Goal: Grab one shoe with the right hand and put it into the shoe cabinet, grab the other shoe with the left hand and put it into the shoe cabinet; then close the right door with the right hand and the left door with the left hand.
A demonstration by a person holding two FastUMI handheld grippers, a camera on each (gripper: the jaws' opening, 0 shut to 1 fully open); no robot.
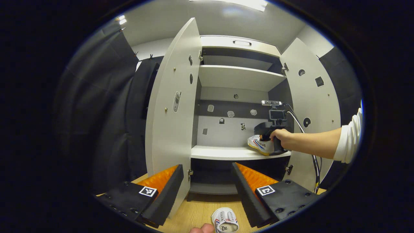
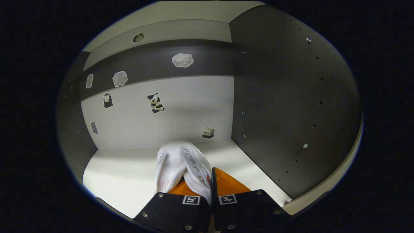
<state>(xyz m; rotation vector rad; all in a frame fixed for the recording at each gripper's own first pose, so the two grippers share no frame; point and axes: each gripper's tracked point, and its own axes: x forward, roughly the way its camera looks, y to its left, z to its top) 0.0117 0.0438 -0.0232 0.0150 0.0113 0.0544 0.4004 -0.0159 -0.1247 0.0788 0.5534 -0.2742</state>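
The shoe cabinet point(image 1: 239, 77) stands open, its left door point(image 1: 171, 113) and right door point(image 1: 312, 110) both swung wide. A hand holds my right gripper point(image 1: 266, 138) at the right end of the middle shelf point(image 1: 220, 152), on a white shoe point(image 1: 260, 145) with a yellow sole. In the right gripper view, my right gripper point(image 2: 211, 191) is shut on the side wall of that white shoe point(image 2: 176, 161), toe towards the back panel, over the shelf point(image 2: 123, 174). The second white shoe point(image 1: 225, 221) lies on the wooden floor point(image 1: 194, 210), below my open left gripper point(image 1: 207, 194).
Dark curtain hangs left of the left door. An upper shelf point(image 1: 239, 76) and a low shelf point(image 1: 212, 187) sit inside the cabinet. The dark right inner wall point(image 2: 291, 106) is close beside the held shoe. A cable point(image 1: 315, 174) trails from the right gripper.
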